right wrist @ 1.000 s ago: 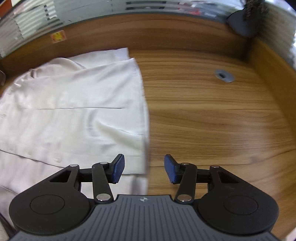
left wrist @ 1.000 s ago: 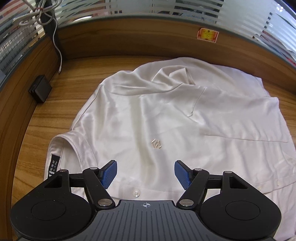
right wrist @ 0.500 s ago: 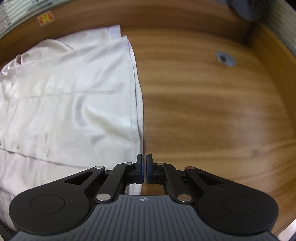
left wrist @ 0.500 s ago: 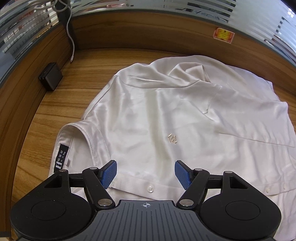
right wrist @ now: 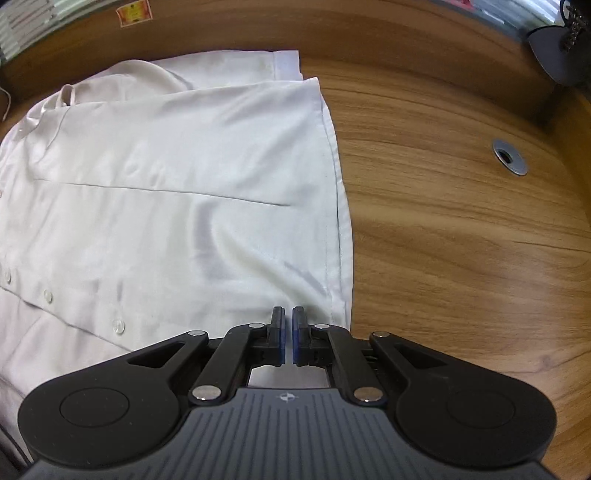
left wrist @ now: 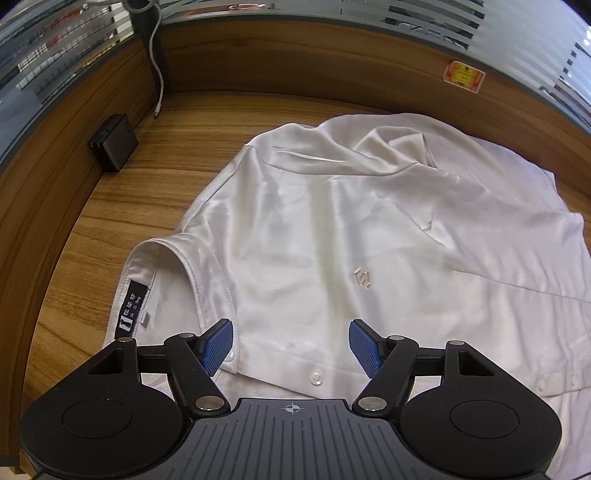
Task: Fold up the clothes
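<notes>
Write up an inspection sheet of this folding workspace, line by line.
Surface: wooden desk, bare right of the garment.
Job's things: white shirt spread out, buttons showing, collar label visible.
Clutter: small black box against the left wall.
Grippers: left hand-held gripper open over the placket; right hand-held gripper shut at the shirt's right corner, pinch itself hidden.
Cables: white cable hanging at the back left.
Surroundings: grommet hole; striped glass partition.

Shirt (left wrist: 332, 229): white cloth, satin sheen. Desk (right wrist: 443, 229): smooth wood-grain. Grommet (right wrist: 510, 156): shiny metal.
</notes>
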The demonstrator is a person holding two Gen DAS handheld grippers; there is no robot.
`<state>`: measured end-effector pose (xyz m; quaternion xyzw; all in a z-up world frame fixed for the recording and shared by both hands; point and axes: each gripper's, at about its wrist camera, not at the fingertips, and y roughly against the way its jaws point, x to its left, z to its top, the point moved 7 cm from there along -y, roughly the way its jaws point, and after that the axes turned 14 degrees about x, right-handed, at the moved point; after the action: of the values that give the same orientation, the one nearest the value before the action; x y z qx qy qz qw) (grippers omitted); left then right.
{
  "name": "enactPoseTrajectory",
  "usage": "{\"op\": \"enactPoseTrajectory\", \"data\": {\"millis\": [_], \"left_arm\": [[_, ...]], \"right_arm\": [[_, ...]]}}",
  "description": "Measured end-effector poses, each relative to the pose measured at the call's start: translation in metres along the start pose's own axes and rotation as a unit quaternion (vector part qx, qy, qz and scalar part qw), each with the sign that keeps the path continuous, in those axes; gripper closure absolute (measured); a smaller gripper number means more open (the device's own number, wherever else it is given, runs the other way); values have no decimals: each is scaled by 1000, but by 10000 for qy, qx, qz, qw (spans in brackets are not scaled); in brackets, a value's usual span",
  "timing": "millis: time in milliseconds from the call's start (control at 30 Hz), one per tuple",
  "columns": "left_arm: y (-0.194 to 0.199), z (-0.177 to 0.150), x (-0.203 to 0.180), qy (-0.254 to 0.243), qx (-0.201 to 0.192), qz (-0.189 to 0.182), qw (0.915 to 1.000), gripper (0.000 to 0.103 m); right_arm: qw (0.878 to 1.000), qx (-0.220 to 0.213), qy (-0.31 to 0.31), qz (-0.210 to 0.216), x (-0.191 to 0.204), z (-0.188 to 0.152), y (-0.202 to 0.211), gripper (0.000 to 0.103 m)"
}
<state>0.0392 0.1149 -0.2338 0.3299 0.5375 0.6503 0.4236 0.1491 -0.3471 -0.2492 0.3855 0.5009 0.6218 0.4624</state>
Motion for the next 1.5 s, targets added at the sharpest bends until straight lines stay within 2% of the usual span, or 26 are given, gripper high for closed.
{"op": "enactPoseTrajectory", "data": {"millis": [33, 167, 267, 433, 533, 600, 833, 933, 1000, 1067, 1300, 1367, 1467, 1500], "left_arm": [[-1, 0, 2, 26, 9, 6, 10000, 31], [-4, 5, 5, 93, 26, 0, 10000, 31], [-6, 11, 6, 131, 37, -18, 9999, 31], [-9, 19, 8, 194, 54, -50, 9998, 31], [-12, 26, 7, 242, 94, -82, 9996, 31], [-14, 32, 6, 289, 117, -127, 9994, 31], [-25, 57, 2, 473, 155, -151, 9986, 31], [-31, 67, 1, 543, 186, -151, 9982, 31], [-35, 73, -2, 536, 196, -153, 9983, 31], [-38, 79, -5, 497, 193, -156, 9985, 31], [-52, 107, -24, -7, 144, -112, 9998, 31], [-57, 115, -31, -223, 109, -82, 9997, 31], [-62, 128, -43, -462, 63, -89, 9989, 31], [-63, 132, -47, -521, 55, -118, 9986, 32]], "right_arm": [[10000, 50, 12, -12, 2, 1, -1, 98], [9995, -277, 19, 179, 8, 29, 18, 96], [9984, -506, 95, 247, 10, 64, 30, 83], [9963, -756, -14, 413, -1, 135, 34, 82], [9951, -806, -188, 544, -9, 176, 26, 80], [9942, -811, -326, 632, -14, 203, 19, 74], [9924, -658, -767, 704, -33, 281, -30, 74], [9932, -567, -780, 654, -37, 301, -48, 72], [9940, -535, -746, 588, -38, 310, -56, 62], [9947, -496, -706, 556, -39, 316, -62, 57], [9971, -413, -439, 470, -35, 328, -78, 56], [9973, -410, -387, 478, -31, 330, -80, 59], [9972, -496, -288, 479, -28, 334, -81, 70], [9971, -517, -258, 489, -26, 334, -81, 79]]}}
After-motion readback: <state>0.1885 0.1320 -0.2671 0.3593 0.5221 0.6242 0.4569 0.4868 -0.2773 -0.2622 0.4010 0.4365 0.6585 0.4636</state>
